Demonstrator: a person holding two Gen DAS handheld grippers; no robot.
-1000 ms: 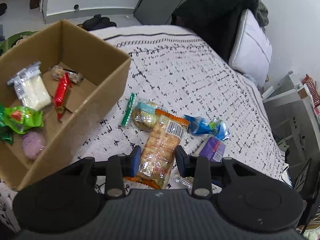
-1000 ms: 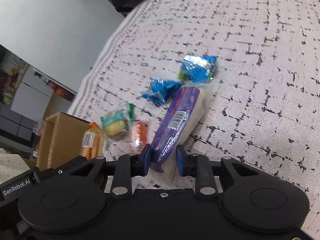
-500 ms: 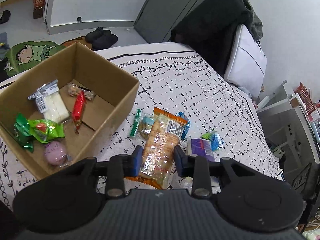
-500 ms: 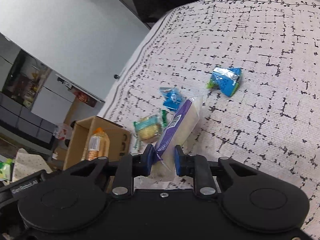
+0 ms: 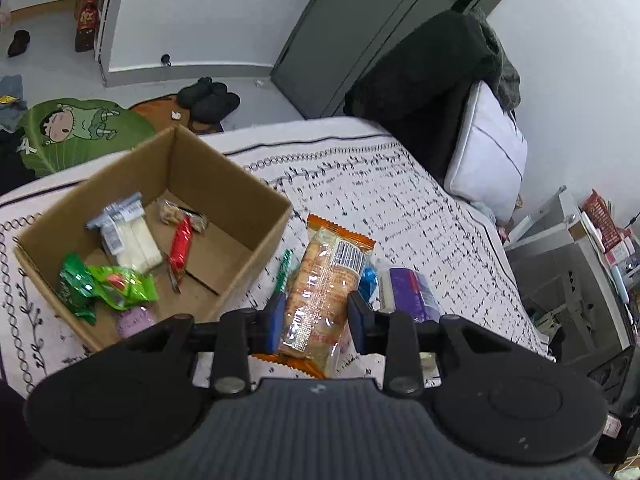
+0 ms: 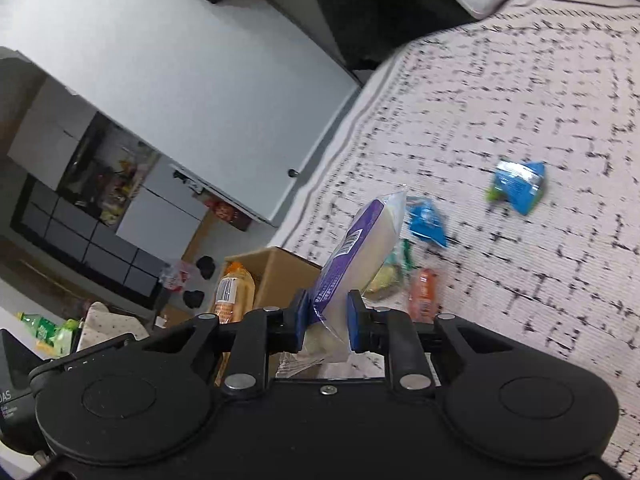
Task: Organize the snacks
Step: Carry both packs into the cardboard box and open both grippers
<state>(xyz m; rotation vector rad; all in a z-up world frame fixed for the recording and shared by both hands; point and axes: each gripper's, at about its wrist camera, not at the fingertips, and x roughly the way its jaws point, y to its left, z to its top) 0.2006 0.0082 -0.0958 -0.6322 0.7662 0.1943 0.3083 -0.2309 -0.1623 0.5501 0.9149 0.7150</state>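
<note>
Left wrist: cardboard box (image 5: 240, 196) holds green bag (image 5: 116, 286), red stick (image 5: 180, 246) | left hand-held gripper (image 5: 316, 318) pinching orange biscuit pack (image 5: 324, 288)

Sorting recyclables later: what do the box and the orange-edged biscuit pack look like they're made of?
The box looks like plain brown corrugated cardboard, matte, with open flaps on its floor. The biscuit pack in the left tool seems to be thin glossy plastic film: clear middle, printed orange ends, crimped seal, glare.
</note>
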